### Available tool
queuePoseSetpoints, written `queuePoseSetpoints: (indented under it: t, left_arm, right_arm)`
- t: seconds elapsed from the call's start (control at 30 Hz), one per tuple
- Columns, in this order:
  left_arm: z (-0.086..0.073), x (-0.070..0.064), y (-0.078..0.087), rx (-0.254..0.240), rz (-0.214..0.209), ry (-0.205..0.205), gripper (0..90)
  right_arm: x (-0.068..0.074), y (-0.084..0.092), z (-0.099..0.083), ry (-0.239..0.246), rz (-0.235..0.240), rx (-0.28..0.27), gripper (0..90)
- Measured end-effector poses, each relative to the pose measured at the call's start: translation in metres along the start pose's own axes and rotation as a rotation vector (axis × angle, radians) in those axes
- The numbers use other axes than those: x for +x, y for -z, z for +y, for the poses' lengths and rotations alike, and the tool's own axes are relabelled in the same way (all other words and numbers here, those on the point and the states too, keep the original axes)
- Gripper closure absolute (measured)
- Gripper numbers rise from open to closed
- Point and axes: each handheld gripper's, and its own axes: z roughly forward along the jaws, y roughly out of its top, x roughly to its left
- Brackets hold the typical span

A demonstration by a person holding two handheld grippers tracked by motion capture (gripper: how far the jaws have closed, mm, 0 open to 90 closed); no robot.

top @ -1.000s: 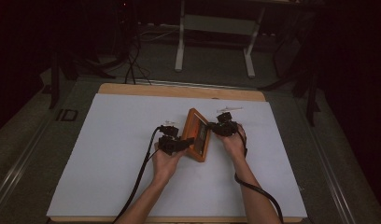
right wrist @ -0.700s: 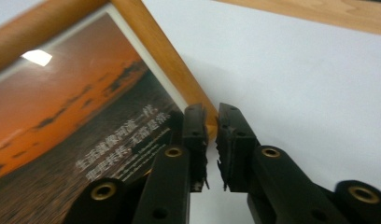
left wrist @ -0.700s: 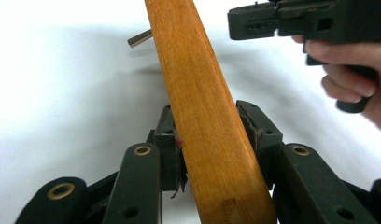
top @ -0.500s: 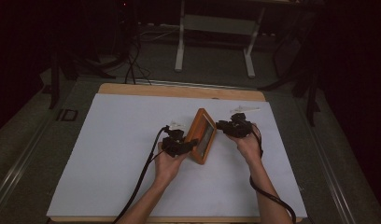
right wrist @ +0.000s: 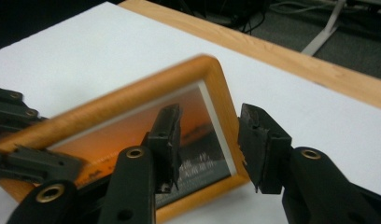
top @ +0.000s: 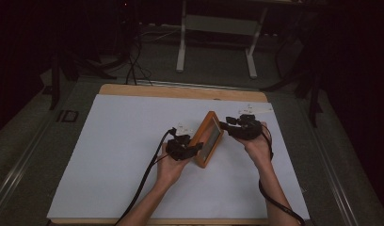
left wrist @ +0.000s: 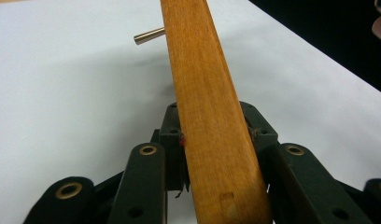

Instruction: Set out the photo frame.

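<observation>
Picture frame, wooden, orange-brown, rounded corners, holding an orange-toned print with a white inner border; stands tilted on edge on the white sheet that covers the table, between the two grippers. Left gripper: jaws clamped on the frame's wooden rail, one pad to each side of it; in the left gripper view the rail rises from between the jaws and runs straight away from them, and a small brass-coloured pin juts from its left face, well beyond the fingertips; these jaws have just been closing further onto the rail. Right gripper: jaws apart, just beside the frame's upper far edge in the high view; in the right gripper view the frame's right-hand rail and lower corner lie in the gap between the two jaws, one jaw in front of the print, the other outside the wooden edge, pads not pressing on the wood; these jaws have just been opening, with the frame's edge between them. Left gripper's jaws also show at the left of the right gripper view, on the frame's opposite side. Cables trail from each gripper back along the person's forearms toward the near table edge
</observation>
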Motion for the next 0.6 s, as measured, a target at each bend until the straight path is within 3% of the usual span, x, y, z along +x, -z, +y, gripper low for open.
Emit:
queuePoseSetpoints:
  t: [0.23,0.43,0.53,0.6]
  left_arm:
    - [0.000,-0.008,-0.004,-0.003,-0.034,-0.051,69.0]
    - [-0.001,-0.012,-0.003,-0.013,-0.066,-0.099,69.5]
    - [-0.003,-0.013,-0.002,-0.021,-0.095,-0.139,69.6]
    - [-0.005,-0.016,-0.001,-0.026,-0.118,-0.194,69.6]
  right_arm:
    - [0.009,0.010,0.008,0.042,0.003,-0.027,55.0]
    - [0.010,0.013,0.006,0.050,0.002,-0.025,54.8]
    - [0.010,0.014,0.004,0.052,0.002,-0.021,54.6]
    - [0.010,0.014,0.003,0.055,0.004,-0.021,54.2]
